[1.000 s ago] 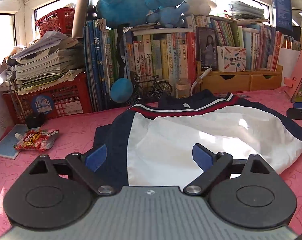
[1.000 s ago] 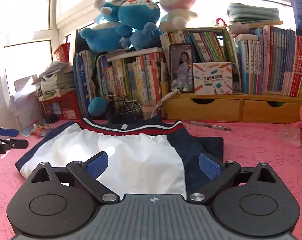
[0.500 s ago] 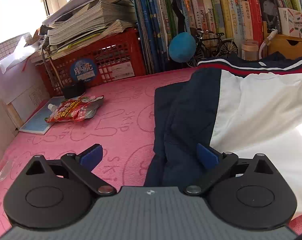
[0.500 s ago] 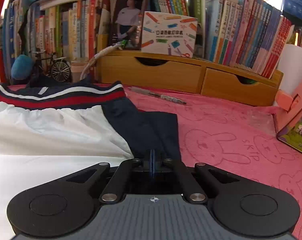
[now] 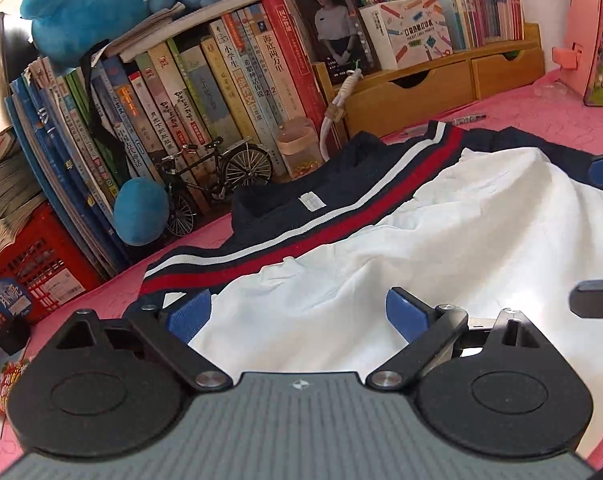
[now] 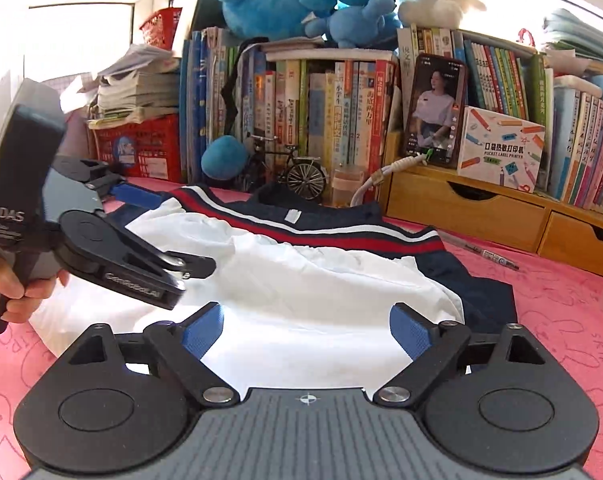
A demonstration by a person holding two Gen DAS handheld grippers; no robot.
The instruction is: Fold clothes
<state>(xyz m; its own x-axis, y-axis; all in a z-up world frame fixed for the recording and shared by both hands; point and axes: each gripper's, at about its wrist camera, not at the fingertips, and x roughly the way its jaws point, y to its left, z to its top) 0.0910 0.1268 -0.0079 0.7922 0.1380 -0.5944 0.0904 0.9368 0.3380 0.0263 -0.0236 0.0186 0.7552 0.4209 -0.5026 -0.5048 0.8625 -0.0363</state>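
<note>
Left wrist view: left gripper (image 5: pixel 299 312) low over white panel of jacket (image 5: pixel 441 248), blue pads spread wide, nothing pinched; jaws just closing a little from fullest spread, white cloth under the gap but pads clear of it. Jacket flat on pink tablecloth (image 5: pixel 101 300), navy sides, red and white stripes near the collar, small white tag (image 5: pixel 312 202) at the neck, print unreadable. Behind: row of books (image 5: pixel 205 92) with Chinese spines, model bicycle (image 5: pixel 217 180), blue plush toys (image 5: pixel 89 12), phone (image 5: pixel 335 28) propped upright, white box (image 5: pixel 407 30) reading "POCKET LABEL PRINTER".

Right wrist view: right gripper (image 6: pixel 307 330) just above jacket's near white edge, fingers wide apart, jaws just reopening, nothing between the pads. Left gripper at left, gripped by a hand (image 6: pixel 19 280); "DAS" on the handle, maker's lettering along the jaw plate too blurred for sure reading. Same printer box on wooden drawer unit (image 6: pixel 501 216), pen (image 6: pixel 489 256) on tablecloth beside jacket. "SKIP" and rabbit outlines embossed in the pink cloth. Red basket (image 6: pixel 141 152) with blue sticker at left.
</note>
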